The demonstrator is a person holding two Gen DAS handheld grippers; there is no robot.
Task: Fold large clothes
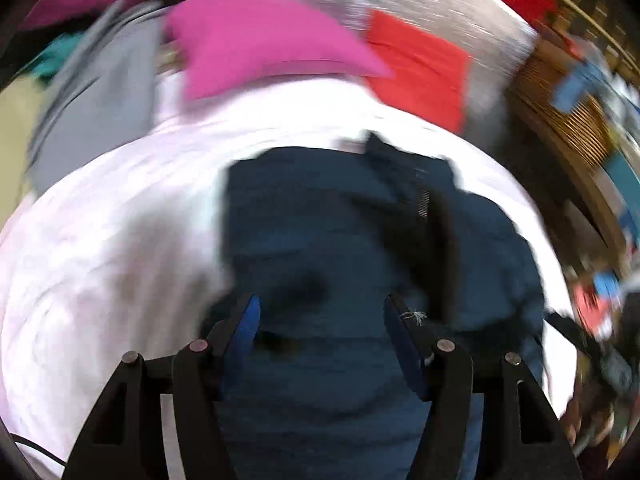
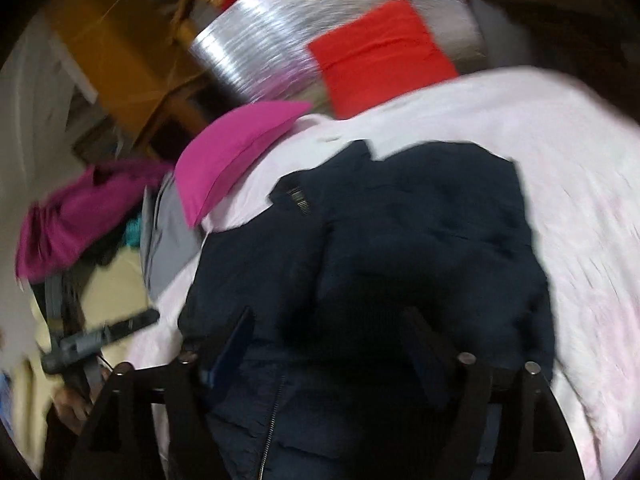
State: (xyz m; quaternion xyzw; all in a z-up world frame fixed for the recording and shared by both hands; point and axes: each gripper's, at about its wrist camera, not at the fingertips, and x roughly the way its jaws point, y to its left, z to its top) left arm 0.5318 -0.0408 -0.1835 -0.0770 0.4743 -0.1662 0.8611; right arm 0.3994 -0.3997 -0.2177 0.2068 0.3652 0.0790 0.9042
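A dark navy jacket (image 1: 320,240) is being shown spread over a pale pink sheet (image 1: 100,248) that is covering a bed, and both views are being blurred by motion. In the left wrist view, the left claw (image 1: 322,308) is being held above the jacket with its jaws standing apart; nothing is being gripped between the blue pads (image 1: 250,320), and only the fabric below is being seen in the gap. In the right wrist view, the right claw (image 2: 332,328) is likewise being held wide open over the near part of the jacket, where a zipper (image 2: 272,420) is being seen running toward the lower edge; whether the pads are brushing the cloth cannot be told. A magenta pillow (image 1: 260,44) is being seen lying at the far edge of the sheet, and a red cloth (image 1: 420,76) is being seen beside it. A grey garment (image 1: 96,100) is being seen lying to the left of the magenta pillow. In the right wrist view, a crumpled magenta garment (image 2: 80,216) is being seen off the bed's left side.
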